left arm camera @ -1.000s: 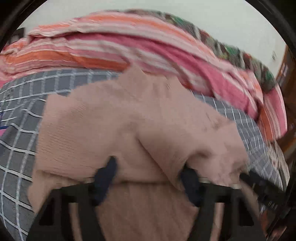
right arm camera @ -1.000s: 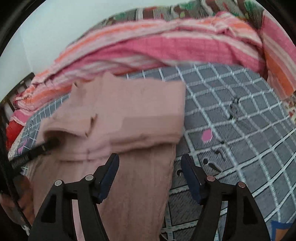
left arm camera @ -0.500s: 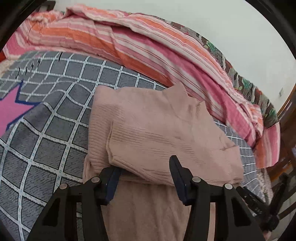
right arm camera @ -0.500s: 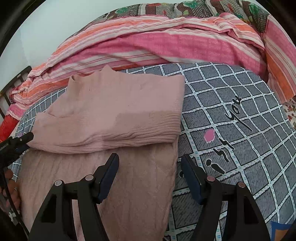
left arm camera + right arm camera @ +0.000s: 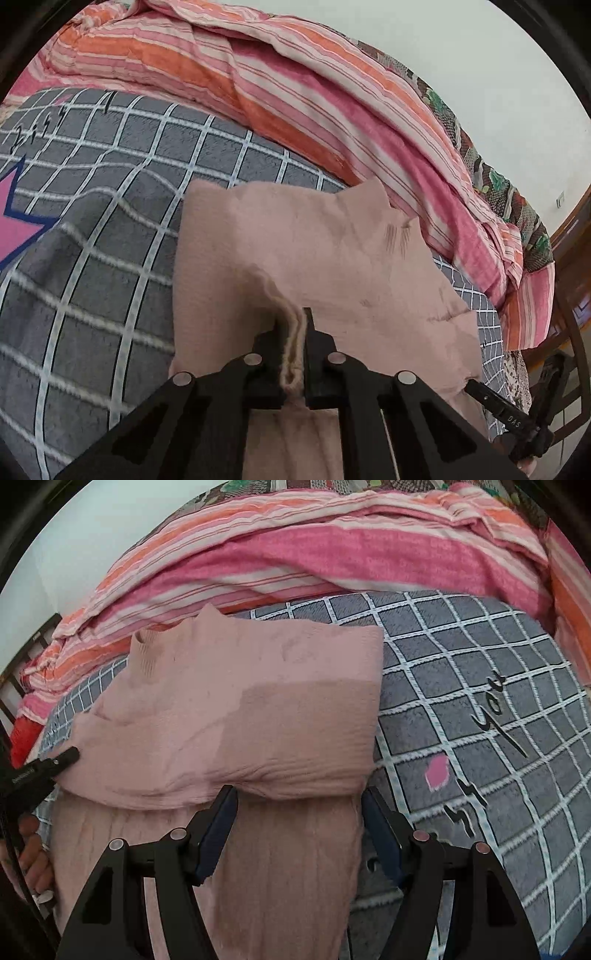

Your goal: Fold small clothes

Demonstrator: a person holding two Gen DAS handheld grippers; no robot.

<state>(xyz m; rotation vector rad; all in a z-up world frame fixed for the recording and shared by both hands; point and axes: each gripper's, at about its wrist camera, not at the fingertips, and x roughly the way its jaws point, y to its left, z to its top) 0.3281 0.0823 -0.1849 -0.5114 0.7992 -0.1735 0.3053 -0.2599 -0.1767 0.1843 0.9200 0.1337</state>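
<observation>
A pink knit sweater lies on the bed, its upper part folded down over its ribbed body. My left gripper sits at the near edge of that folded layer, its jaws closing on a raised ridge of the fabric, which is pinched between the pads. In the right wrist view the same sweater fills the middle. My right gripper hangs open over the ribbed body, just short of the folded edge, with nothing gripped. The left gripper's tip touches the sweater's left side.
The grey checked bedsheet spreads around the sweater. A striped pink and orange blanket is bunched along the far side. Wooden furniture stands past the bed's right edge. A person's hand shows at the lower left.
My left gripper slid along the sweater's edge and went from open to shut, pinching a fold of the fabric. The right gripper crept slightly closer and stayed open.
</observation>
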